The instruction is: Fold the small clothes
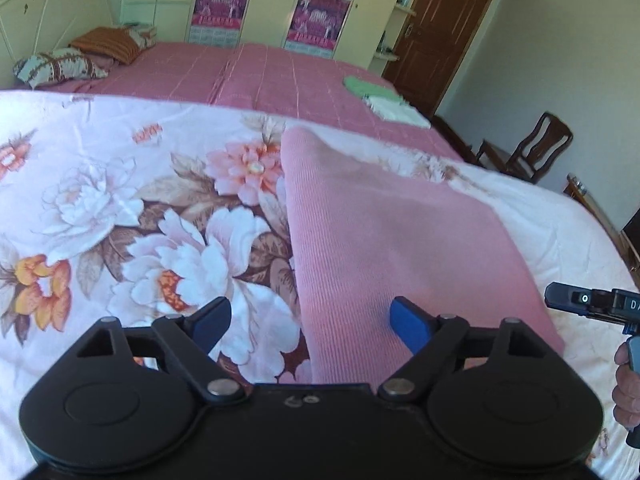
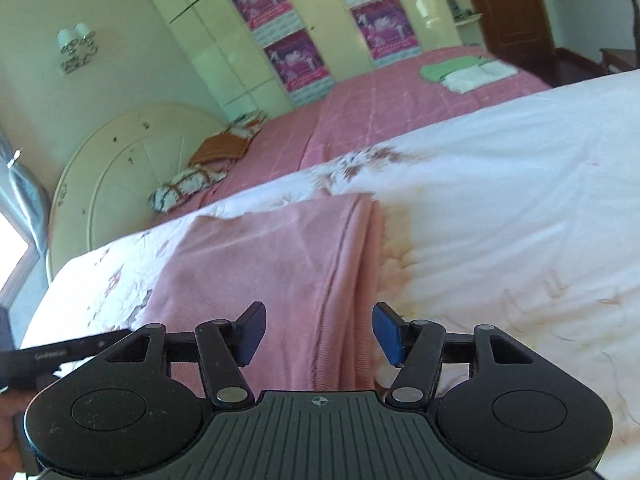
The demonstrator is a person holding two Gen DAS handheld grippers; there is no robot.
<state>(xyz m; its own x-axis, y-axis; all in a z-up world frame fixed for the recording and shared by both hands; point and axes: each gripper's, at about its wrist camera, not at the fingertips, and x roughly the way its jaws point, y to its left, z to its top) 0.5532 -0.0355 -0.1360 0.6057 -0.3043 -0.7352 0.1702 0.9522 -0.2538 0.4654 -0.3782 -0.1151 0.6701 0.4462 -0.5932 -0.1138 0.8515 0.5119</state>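
Observation:
A pink knit garment (image 1: 392, 224) lies folded into a long strip on the floral bedspread (image 1: 120, 200). My left gripper (image 1: 310, 326) hovers open over the strip's near left edge, blue pads apart, nothing between them. In the right wrist view the same pink garment (image 2: 272, 264) stretches away from me, and my right gripper (image 2: 318, 334) stands open above its near right edge, gripping nothing. The right gripper's body (image 1: 592, 304) and a hand (image 1: 626, 392) show at the right edge of the left wrist view.
A green cloth (image 1: 366, 86) and a white cloth (image 1: 396, 110) lie folded on the pink bed cover (image 1: 240, 72) beyond. Pillows (image 1: 60, 66) sit by the headboard. A wooden chair (image 1: 528, 152) stands right of the bed. Wardrobes (image 2: 248, 40) line the far wall.

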